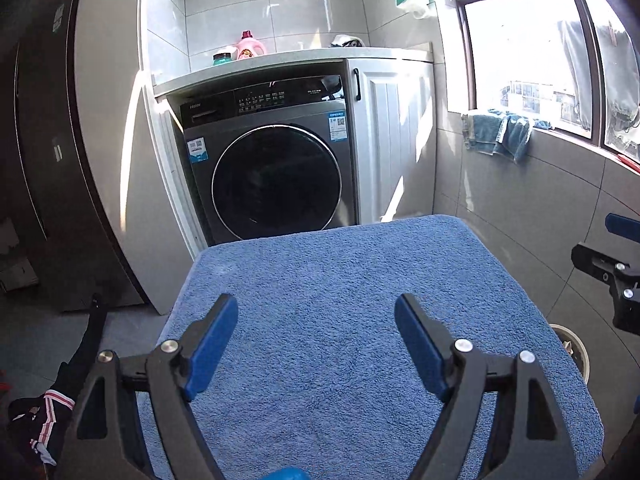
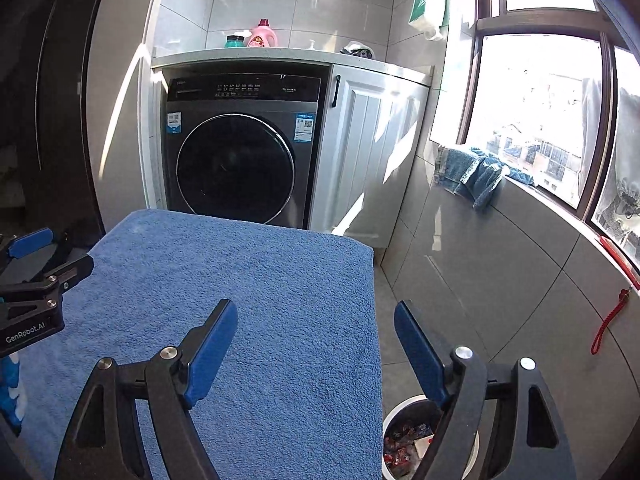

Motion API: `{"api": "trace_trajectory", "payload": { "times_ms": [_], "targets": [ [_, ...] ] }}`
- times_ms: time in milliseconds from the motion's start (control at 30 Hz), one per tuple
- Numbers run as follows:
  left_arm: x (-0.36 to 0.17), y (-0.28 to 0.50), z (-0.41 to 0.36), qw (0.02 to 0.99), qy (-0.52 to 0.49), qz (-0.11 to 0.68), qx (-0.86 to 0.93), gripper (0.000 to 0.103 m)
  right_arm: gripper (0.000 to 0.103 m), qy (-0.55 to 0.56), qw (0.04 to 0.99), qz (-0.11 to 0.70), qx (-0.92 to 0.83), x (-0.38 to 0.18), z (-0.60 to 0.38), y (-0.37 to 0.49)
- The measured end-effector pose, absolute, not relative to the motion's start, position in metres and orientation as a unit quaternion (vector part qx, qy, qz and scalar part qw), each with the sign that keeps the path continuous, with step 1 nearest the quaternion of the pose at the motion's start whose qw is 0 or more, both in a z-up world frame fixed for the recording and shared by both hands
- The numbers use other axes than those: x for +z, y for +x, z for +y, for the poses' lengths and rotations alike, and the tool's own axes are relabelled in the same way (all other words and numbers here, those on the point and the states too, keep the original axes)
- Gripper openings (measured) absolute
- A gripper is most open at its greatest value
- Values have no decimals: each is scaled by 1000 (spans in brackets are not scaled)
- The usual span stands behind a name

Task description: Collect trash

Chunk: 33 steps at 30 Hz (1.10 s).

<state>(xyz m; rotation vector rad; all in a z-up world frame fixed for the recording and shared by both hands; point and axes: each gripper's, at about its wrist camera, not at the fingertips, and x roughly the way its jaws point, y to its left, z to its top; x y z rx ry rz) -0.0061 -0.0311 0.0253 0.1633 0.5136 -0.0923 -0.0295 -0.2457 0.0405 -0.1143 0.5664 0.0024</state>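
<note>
My left gripper (image 1: 316, 320) is open and empty above a table covered with a blue towel (image 1: 360, 300). My right gripper (image 2: 316, 324) is open and empty over the towel's right edge (image 2: 280, 300). A round white trash bin (image 2: 404, 440) stands on the floor right of the table, below my right gripper, with red wrappers and paper inside. Its rim shows in the left wrist view (image 1: 576, 348). No loose trash shows on the towel. Each gripper shows in the other's view: the right one (image 1: 616, 276), the left one (image 2: 36, 276).
A dark washing machine (image 1: 272, 168) sits under a white counter (image 1: 320, 60) beside a white cabinet (image 1: 396, 140). Bottles (image 1: 248, 46) stand on the counter. Blue cloths (image 1: 500, 132) hang over the window sill at right. Dark clothing (image 1: 44, 408) lies on the floor at left.
</note>
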Motion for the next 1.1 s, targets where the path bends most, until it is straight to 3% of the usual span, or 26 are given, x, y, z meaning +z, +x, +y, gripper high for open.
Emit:
{"api": "trace_trajectory", "payload": {
  "times_ms": [1100],
  "targets": [
    [7, -2, 16, 961, 44, 273, 14, 80, 85, -27, 958, 285, 13, 21, -238, -22]
  ]
}}
